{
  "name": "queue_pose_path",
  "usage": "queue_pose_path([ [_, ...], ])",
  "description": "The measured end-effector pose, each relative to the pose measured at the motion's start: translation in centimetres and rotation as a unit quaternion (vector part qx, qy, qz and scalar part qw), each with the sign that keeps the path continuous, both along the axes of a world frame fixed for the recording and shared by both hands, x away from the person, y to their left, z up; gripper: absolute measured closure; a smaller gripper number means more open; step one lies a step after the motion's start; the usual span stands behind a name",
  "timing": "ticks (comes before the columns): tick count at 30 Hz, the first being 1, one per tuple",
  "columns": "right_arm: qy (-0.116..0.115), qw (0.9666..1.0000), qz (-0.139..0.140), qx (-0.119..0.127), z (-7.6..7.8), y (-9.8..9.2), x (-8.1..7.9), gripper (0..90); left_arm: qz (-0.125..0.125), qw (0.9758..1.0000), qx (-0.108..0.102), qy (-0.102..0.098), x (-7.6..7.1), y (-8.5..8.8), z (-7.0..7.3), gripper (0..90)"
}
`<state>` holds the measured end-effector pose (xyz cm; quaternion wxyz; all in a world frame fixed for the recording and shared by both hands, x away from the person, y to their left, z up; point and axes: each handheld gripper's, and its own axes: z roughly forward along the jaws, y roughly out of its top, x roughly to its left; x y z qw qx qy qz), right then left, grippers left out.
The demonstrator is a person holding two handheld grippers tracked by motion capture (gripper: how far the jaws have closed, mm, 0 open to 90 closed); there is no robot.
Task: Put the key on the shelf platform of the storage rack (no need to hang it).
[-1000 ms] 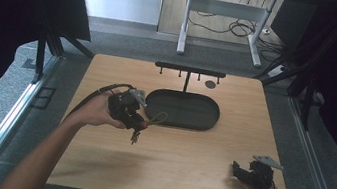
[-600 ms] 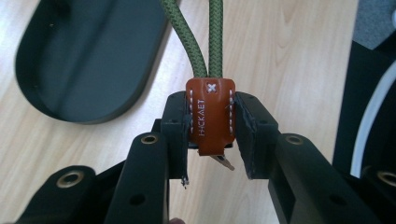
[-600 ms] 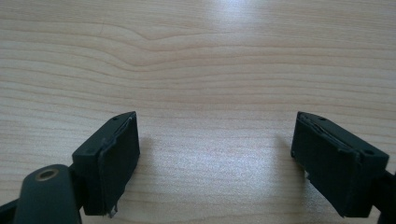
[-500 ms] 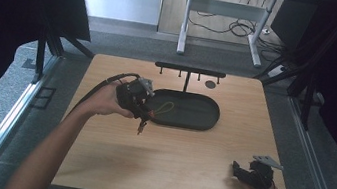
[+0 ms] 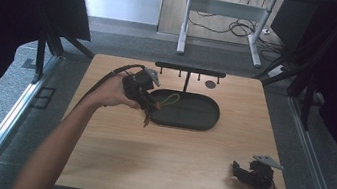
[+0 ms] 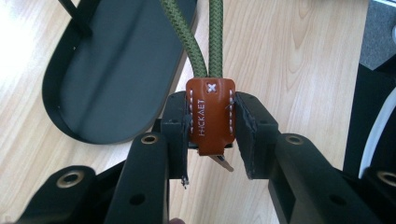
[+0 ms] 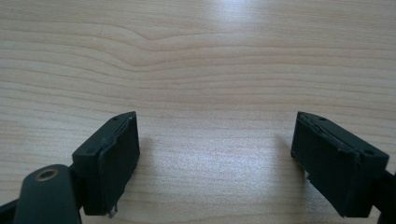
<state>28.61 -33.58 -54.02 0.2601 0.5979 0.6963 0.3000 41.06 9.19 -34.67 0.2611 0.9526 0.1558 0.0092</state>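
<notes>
A brown leather tab (image 6: 211, 116) with a green cord loop (image 6: 196, 46) sits between the pads of my left gripper (image 6: 211, 135), which is shut on it. A bit of metal pokes out below the tab. From above, the left gripper (image 5: 153, 104) hangs over the left end of the black oval tray (image 5: 199, 113). The green loop (image 5: 171, 99) reaches over the tray and something small dangles beneath the jaws. My right gripper (image 5: 240, 171) rests at the table's front right corner. Its jaws (image 7: 215, 158) stand wide apart over bare wood, open with nothing between them.
A black bar stand with small hooks (image 5: 188, 71) rises behind the tray, and a dark round disc (image 5: 210, 84) lies to its right. The wooden table (image 5: 167, 160) has bare room between the tray and the front edge. Dark curtains flank both sides.
My left gripper has lifted and moved away from the person and to the right with the leather tab, ending over the tray's left end. The right gripper has stayed put.
</notes>
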Motion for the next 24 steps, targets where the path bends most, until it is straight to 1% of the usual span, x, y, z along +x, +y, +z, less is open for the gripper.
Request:
queue_pose_path([
  [8,0.0,1.0,-0.001,0.0,0.0,0.0,0.0,15.6,0.004,1.0,-0.004,0.0,1.0,-0.4,0.4,66.9],
  [11,0.0,1.0,0.0,0.0,0.0,0.0,0.0,15.6,0.006,0.9999,-0.01,0.002,1.3,-0.5,0.6,66.9],
  [14,0.0,1.0,0.0,-0.001,0.0,0.0,0.0,15.6,0.008,0.9999,-0.009,0.001,1.7,-0.6,0.6,66.9],
  [16,0.0,1.0,0.0,-0.001,0.0,0.0,0.0,15.6,0.008,0.9998,-0.015,0.002,1.9,-0.7,0.6,66.9],
  [19,0.0,1.0,0.0,-0.001,0.0,0.0,0.0,15.6,0.009,0.9998,-0.015,0.002,2.2,-0.9,0.6,66.9],
  [21,0.0,1.0,0.0,-0.001,0.0,0.0,0.0,15.7,0.01,0.9999,-0.01,0.003,2.4,-1.0,0.6,66.9],
  [24,0.0,1.0,0.0,-0.001,0.0,0.0,0.0,15.6,0.012,0.9999,-0.008,0.003,2.9,-1.2,0.6,66.9],
])
